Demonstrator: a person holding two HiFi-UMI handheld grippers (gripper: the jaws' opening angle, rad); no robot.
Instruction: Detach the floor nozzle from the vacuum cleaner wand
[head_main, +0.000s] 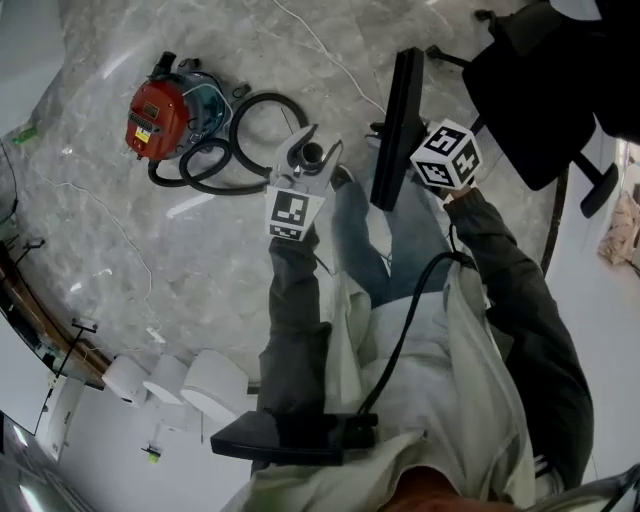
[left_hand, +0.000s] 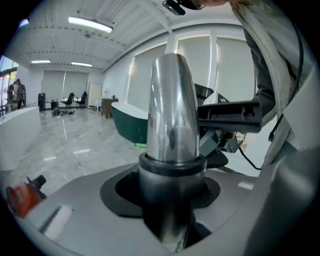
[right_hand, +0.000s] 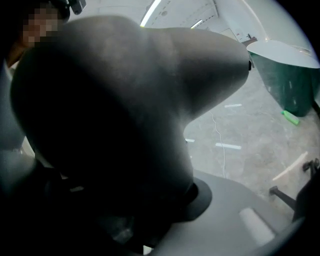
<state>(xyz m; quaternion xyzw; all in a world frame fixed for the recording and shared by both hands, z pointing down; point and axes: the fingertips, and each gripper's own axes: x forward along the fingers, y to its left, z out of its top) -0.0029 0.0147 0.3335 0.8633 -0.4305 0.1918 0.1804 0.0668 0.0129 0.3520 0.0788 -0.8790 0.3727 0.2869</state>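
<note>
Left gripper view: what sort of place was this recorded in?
Probably a large open-plan office: a polished stone floor, ceiling strip lights, tall windows with blinds, and distant office chairs.

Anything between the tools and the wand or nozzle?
Nothing visible. The left tool is closed on the wand and the right tool on the nozzle. The two parts look apart, with nothing between them but the person's leg below.
</note>
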